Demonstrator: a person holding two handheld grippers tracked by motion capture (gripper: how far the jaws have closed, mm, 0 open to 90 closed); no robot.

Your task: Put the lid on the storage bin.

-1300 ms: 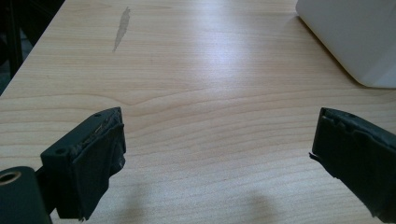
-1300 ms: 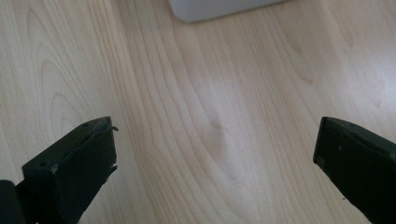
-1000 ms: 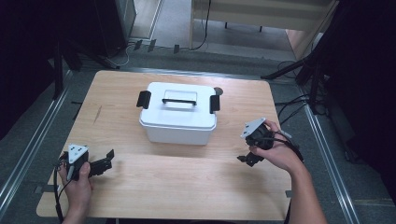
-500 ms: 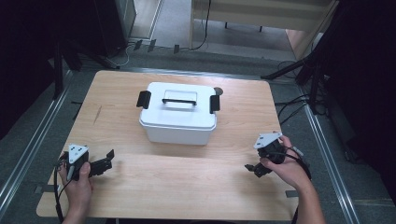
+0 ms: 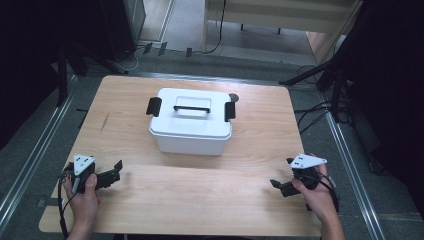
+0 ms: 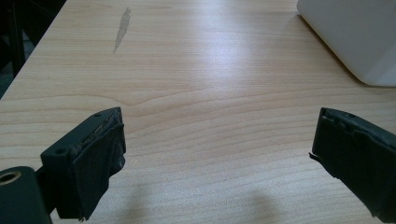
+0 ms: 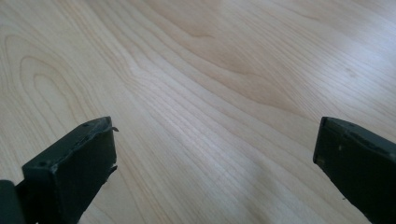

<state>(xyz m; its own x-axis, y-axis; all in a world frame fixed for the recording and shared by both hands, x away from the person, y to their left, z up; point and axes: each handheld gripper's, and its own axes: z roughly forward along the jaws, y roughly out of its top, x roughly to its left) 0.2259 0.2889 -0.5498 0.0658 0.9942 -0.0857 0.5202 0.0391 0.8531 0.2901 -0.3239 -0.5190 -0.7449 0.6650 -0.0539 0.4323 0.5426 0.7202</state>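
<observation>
Holding the left gripper point(image 5: 115, 171) low over the near left corner of the table point(image 5: 200, 200), with jaws spread wide and gripping nothing but air. Pointing it right and slightly far, toward the white box point(image 5: 190, 127), probably to keep a straight line open for a reach. Catching just a corner of that box point(image 6: 355, 37) at the far right of the left gripper view, well apart from the black pads point(image 6: 98, 158).

Holding the right gripper point(image 5: 281, 172) over the near right corner in mirror fashion, likewise released and empty, aiming left across bare wood. Looking down at plain grain between its parted pads point(image 7: 74, 172) in the right gripper view, touching nothing.

Leaving the box in the middle of the table, a little toward the far side, well apart from both grippers. Keeping its lid on, with the black handle point(image 5: 191, 108) lying flat on top and a black latch at the left end point(image 5: 153, 106) and the right end point(image 5: 229, 111). Judging from this even spacing: waiting in a ready pose on either side, likely so that each gripper is facing its own latch or end of the box.
</observation>
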